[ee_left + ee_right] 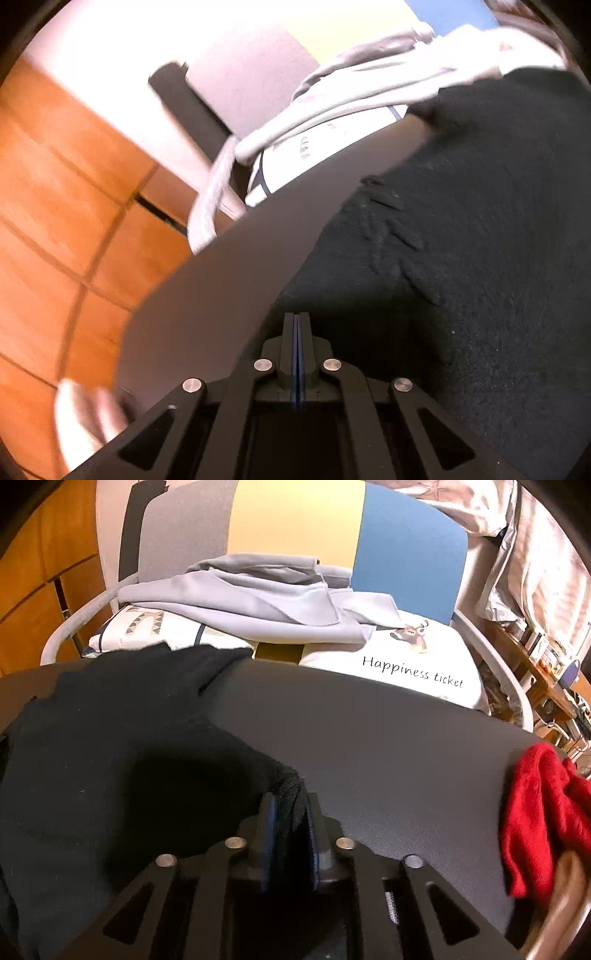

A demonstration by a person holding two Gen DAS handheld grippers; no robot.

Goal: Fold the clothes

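With the left tongs (297, 332) closed empty, only the right tongs (288, 812) pinch the black sweater's (110, 738) corner, which could slip free off the tabletop (388, 738) edge.

place: home room | cues: orange tile floor (55, 206) left of left tongs | chair (406, 539) with printed cushion (424, 657), grey garment (266, 598) ahead of right tongs | cluttered shelf (546, 657) far right
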